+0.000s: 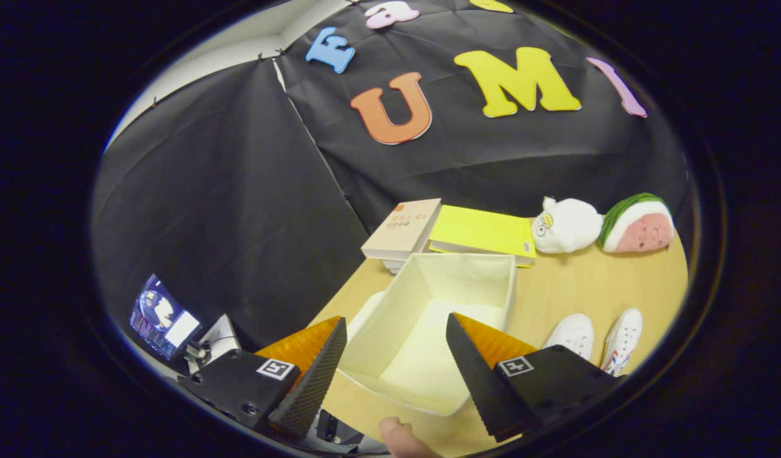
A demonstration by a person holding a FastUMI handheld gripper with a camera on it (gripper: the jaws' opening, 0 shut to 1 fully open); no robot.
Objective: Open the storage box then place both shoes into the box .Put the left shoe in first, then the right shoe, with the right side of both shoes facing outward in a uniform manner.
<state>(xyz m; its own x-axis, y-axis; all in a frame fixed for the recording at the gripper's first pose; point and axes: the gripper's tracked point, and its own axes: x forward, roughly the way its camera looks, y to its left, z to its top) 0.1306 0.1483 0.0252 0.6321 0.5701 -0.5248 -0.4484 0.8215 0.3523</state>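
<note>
Table (575, 286): pale wood-look top, smooth, matt.
Box (428, 305): cream cloth walls, soft and matt, open at the top; it lay between and just ahead of the fingers.
Shoes (597, 337): white canvas-like cloth, matt, with smoother rubbery toe caps.
Books (454, 232): paper; the yellow cover smooth with a slight sheen, the beige cover matt.
Two plush toys (603, 226): fuzzy cloth.
Booth wall: black cloth, creased, matt.
Hand-held gripper (397, 366): fingers (314, 375) spread apart on nothing, inner faces finely ribbed and rough, backs dimpled; housings of smooth matt plastic.
Screen (161, 318): glossy.
</note>
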